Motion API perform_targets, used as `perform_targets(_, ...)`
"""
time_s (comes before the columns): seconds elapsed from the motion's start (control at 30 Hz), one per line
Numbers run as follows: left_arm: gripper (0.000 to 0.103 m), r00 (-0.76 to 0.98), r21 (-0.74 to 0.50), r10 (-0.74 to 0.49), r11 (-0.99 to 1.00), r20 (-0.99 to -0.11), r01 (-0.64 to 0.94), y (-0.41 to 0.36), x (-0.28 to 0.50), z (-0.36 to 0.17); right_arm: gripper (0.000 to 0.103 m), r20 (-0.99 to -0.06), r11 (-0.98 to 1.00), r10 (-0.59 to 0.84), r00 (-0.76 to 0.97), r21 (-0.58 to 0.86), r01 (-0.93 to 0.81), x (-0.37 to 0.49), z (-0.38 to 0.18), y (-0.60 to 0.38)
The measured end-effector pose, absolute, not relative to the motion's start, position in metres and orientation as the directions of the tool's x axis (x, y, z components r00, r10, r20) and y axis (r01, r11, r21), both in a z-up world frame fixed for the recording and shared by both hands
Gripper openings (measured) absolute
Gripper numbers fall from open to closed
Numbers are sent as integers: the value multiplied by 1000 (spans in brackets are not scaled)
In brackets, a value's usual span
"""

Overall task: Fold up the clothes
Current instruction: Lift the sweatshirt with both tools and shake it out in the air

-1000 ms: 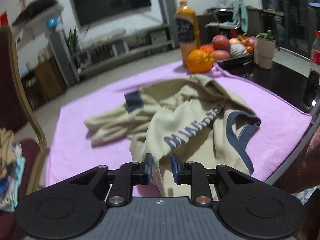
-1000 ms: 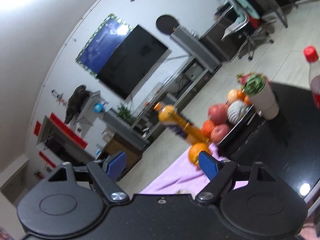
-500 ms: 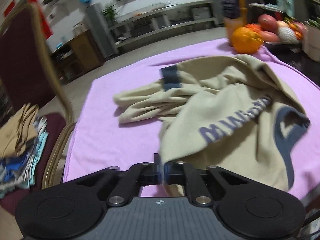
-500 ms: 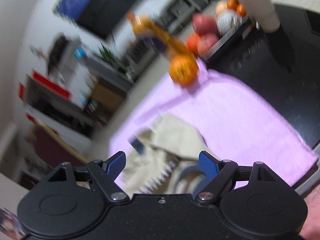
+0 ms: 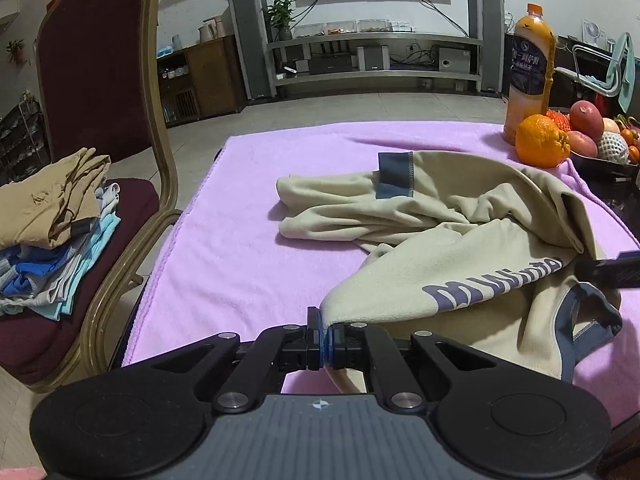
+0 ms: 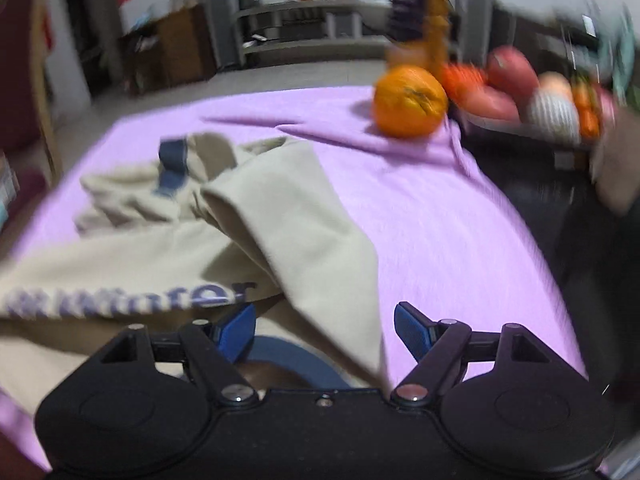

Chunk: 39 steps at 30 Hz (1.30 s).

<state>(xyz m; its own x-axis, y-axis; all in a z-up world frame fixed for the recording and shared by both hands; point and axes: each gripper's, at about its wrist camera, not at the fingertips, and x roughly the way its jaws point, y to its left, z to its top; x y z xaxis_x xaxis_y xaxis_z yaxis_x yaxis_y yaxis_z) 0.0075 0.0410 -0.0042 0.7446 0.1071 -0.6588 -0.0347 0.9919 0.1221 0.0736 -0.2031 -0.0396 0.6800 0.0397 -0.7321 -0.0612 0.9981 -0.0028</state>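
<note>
Pinching the beige sweatshirt's (image 5: 460,240) hem at the surface's (image 5: 240,240) near edge with the newly clamped left tool (image 5: 323,336); closing the empty right tool (image 6: 325,330) over the collar, readying a spread.

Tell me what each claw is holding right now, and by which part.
Left claw pinches the beige shirt by its edge. Right claw, closing over it, holds nothing.
</note>
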Motion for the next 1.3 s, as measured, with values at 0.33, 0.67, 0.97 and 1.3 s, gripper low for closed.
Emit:
perform_targets(0.33,6,732,68,80,997,-677,-46,50,11,-5,13,-672,902,70,737,359,242,78,-35,-301)
perform_targets(0.67,3,689,30,42,999,-724,-30,53,14,-15,3,-660,845,210,721,493,206,85,-51,-308)
perform_targets(0.97,3,723,-288,-144,954,-676,-79,104,48,105,2,-508,684,374,776,716,140,90,72,-312)
perform_targets(1.3,2,961,-768,-200,641,-191,-19,224,-57,265,2,-93,595,369,925,788,-159,-15,287,-343)
